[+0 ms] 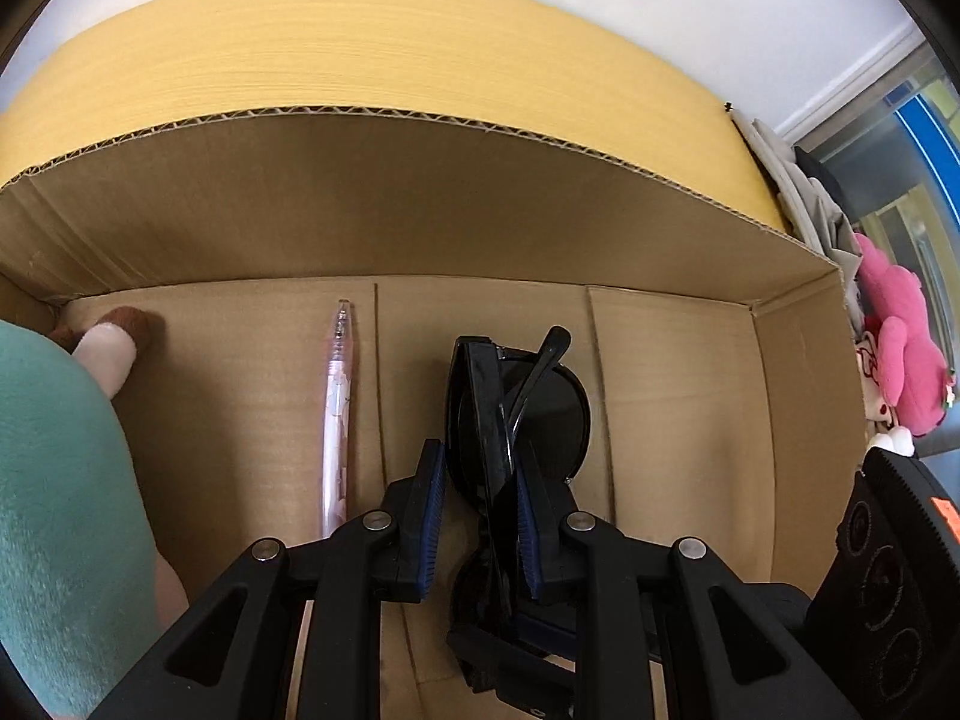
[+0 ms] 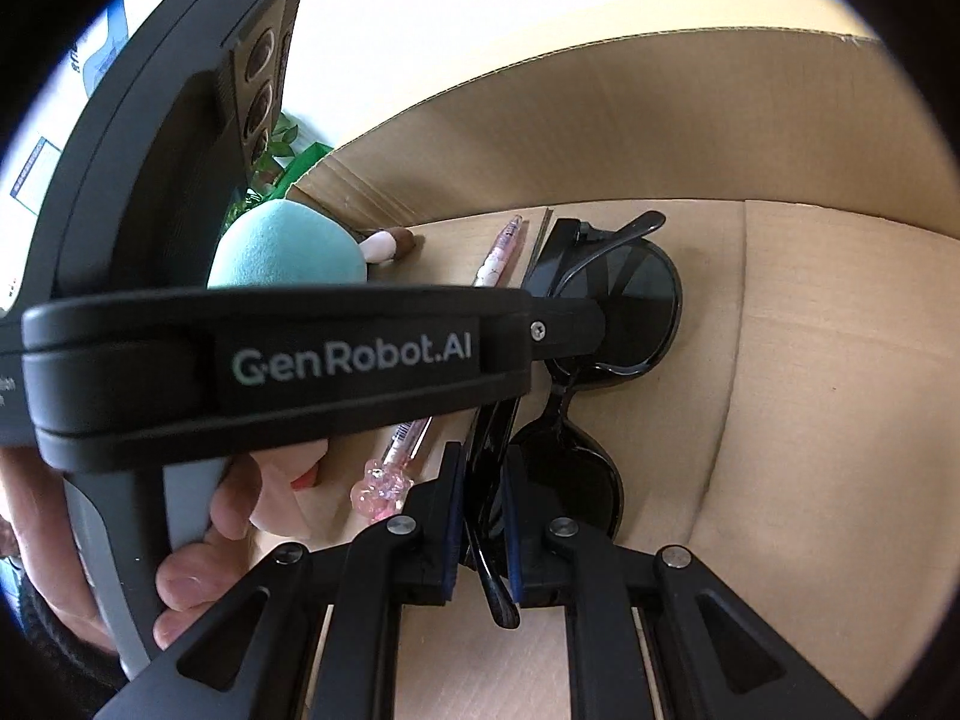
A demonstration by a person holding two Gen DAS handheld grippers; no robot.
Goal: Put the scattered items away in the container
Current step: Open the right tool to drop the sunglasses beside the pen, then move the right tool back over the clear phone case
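Sunglasses of glossy black plastic [image 1: 516,414] sit low inside your brown corrugated cardboard box [image 1: 420,204], clamped by both claws: your left gripper [image 1: 480,516] pinches the frame, your right gripper [image 2: 485,516] closes tight on what looks like a folded temple arm. At nine o'clock lies a translucent pink pen [image 1: 337,414], then a teal plush toy [image 1: 54,480].

The open brown corrugated cardboard box [image 1: 678,372] carries on its floor a translucent pink pen [image 1: 337,402], a teal plush toy [image 1: 54,480] with a pink limb, and, seemingly touching down, black sunglasses [image 1: 528,408].
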